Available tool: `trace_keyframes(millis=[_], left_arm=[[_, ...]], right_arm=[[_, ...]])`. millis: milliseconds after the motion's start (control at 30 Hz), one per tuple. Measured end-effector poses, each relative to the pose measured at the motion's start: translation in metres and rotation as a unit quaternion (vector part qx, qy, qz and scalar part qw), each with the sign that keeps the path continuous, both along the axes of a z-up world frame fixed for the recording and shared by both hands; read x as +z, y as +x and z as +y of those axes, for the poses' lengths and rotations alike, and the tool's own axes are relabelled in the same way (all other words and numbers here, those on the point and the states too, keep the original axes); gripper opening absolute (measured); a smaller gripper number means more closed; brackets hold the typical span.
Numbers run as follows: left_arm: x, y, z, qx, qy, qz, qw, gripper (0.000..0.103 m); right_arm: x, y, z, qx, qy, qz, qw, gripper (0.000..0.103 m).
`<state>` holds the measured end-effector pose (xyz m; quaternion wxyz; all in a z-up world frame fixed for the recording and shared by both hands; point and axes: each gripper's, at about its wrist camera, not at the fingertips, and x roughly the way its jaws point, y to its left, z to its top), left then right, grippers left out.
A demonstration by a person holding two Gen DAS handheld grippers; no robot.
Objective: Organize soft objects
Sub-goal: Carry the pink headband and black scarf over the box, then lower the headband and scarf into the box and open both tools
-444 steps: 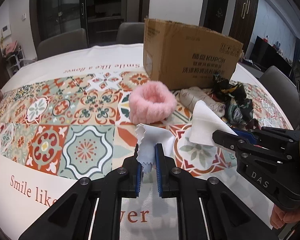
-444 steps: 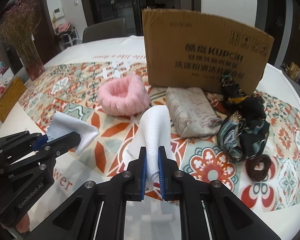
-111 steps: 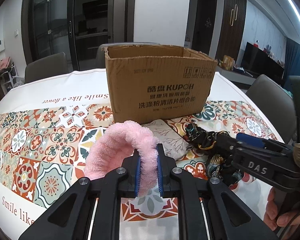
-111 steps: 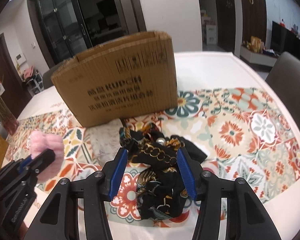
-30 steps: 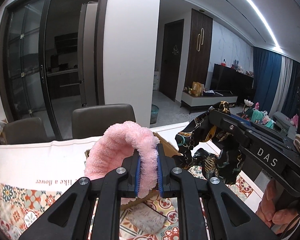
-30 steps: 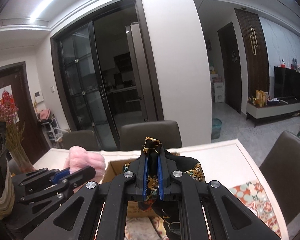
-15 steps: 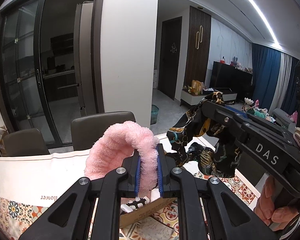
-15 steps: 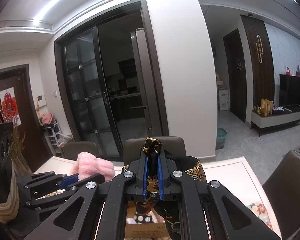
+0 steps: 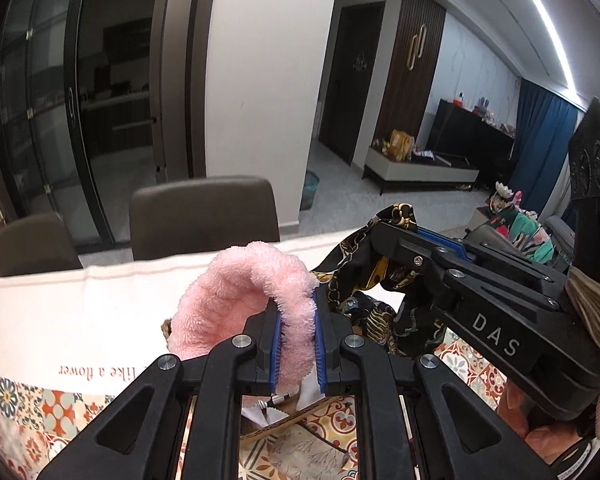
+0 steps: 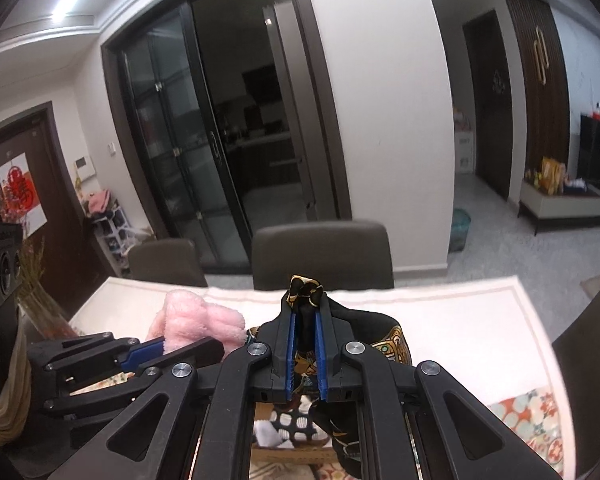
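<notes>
Counter (image 9: 60, 312) under white tiled-print cloth, grey chairs (image 10: 322, 254) behind; left hand-held gripper (image 9: 296, 320) pinching pink headband (image 9: 236, 300), right hand-held gripper (image 10: 305, 320) pinching black scarf (image 10: 384, 340).

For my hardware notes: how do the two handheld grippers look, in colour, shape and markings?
Both are black plastic linkages with silver pivot screws and blue ribbed pads. The right gripper carries white "DAS" lettering; the left gripper shows no marking here. No cables show.

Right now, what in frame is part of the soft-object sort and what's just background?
In the job:
- pink fluffy headband, clamped in the left gripper
- black patterned scarf, clamped in the right gripper
- cardboard box below both

Just background:
- tablecloth
- grey chairs
- dried flowers
</notes>
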<state>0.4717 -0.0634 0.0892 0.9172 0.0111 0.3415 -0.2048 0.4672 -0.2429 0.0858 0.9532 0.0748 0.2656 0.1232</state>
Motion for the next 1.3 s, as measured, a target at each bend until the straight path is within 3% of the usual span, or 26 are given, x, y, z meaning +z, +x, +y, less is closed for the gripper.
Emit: trace_keyframes(millis=[567, 633, 667, 733, 800, 867, 1300], left_arm=[[-0.072, 0.038, -0.020, 0.016, 0.057, 0.093, 0.9939, 0.016], [-0.080, 0.039, -0.020, 0.015, 0.059, 0.104, 0.9927, 0.024], [-0.083, 0.039, -0.019, 0.015, 0.059, 0.110, 0.9921, 0.034], [-0.086, 0.039, -0.018, 0.018, 0.059, 0.115, 0.9915, 0.041], [-0.086, 0.037, -0.016, 0.023, 0.063, 0.112, 0.9914, 0.042], [-0.084, 0.035, -0.013, 0.032, 0.070, 0.106, 0.9914, 0.047], [-0.060, 0.002, -0.004, 0.070, 0.087, 0.060, 0.9919, 0.050]], right_arm=[[-0.075, 0.054, -0.015, 0.011, 0.013, 0.136, 0.991, 0.010], [-0.080, 0.059, -0.014, 0.019, 0.020, 0.146, 0.989, 0.011], [-0.083, 0.061, -0.013, 0.023, 0.022, 0.152, 0.988, 0.011], [-0.083, 0.060, -0.012, 0.029, 0.024, 0.155, 0.987, 0.016], [-0.082, 0.060, -0.011, 0.026, 0.020, 0.156, 0.987, 0.043], [-0.077, 0.057, -0.012, 0.015, 0.012, 0.144, 0.989, 0.054], [-0.070, 0.032, -0.022, -0.036, -0.007, 0.147, 0.988, 0.054]])
